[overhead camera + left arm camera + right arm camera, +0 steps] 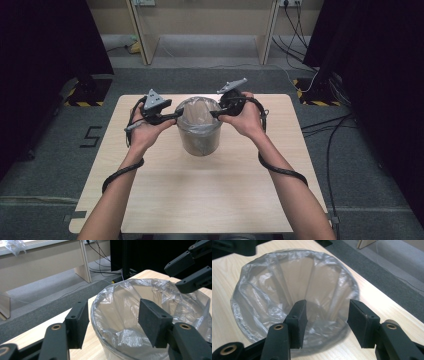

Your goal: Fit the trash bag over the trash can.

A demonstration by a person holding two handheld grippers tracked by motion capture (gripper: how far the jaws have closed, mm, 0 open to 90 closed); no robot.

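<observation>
a small bin (199, 135) lined with a clear plastic bag (287, 285) is standing mid-bench (210, 195), while the left hand-held gripper (112, 322) and right hand-held gripper (325, 320) are hovering at opposite sides of its rim, jaws spread wide, gripping nothing.

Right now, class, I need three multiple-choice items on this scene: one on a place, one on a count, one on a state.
1. Where does the bin stand?
A. middle of the table
B. on the floor
C. at the table's near edge

2. How many claws flank the bin?
A. one
B. two
C. three

3. The left claw is:
A. shut on the liner
B. open
C. shut on nothing

Key: A, the high view shows it central; B, the left claw and the right claw sit on opposite sides; B, a wide gap shows between its jaws.
</observation>
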